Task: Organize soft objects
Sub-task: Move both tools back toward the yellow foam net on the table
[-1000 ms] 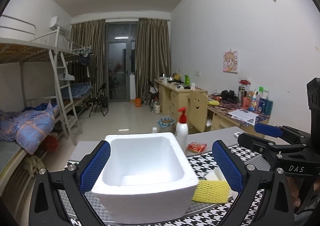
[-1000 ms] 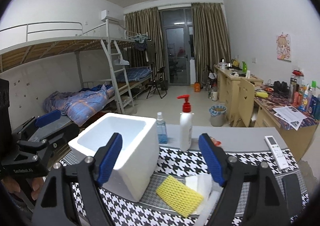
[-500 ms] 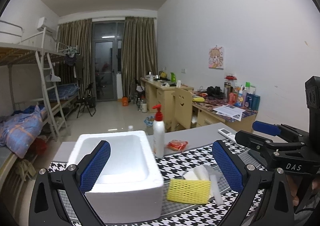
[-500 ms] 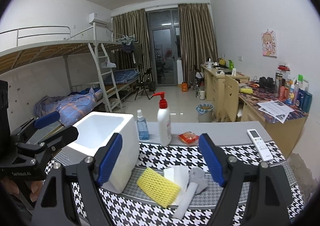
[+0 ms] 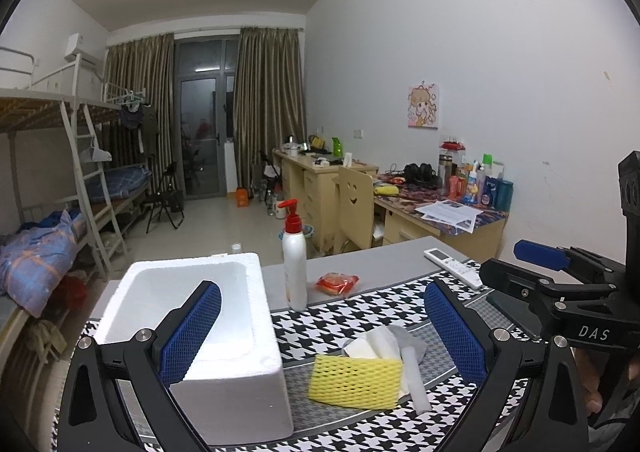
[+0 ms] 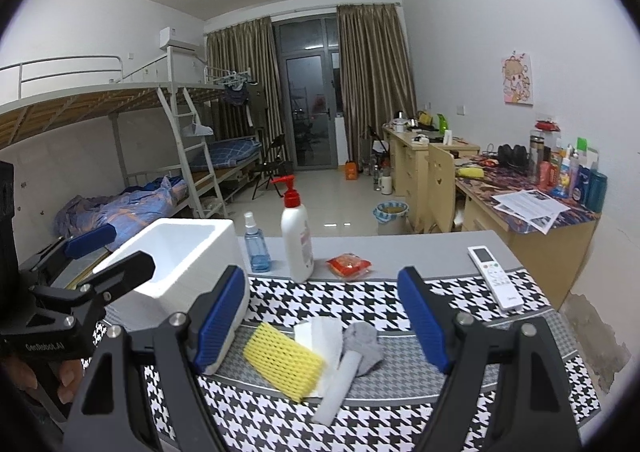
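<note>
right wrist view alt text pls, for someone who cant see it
Open right gripper hovers over a yellow foam net, white foam sheets and a grey sock on a houndstooth mat, white foam box at left.

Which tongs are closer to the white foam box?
Left. The left tongs hang right over the white foam box, one pad above its hollow. The right tongs sit beside it, over the yellow foam net.

We see open mat [image 6: 384, 292] before the soft pile [image 6: 316, 356]; the foam box [image 6: 180, 264] crowds its left, the lotion bottle [image 6: 297, 240] stands behind.
</note>
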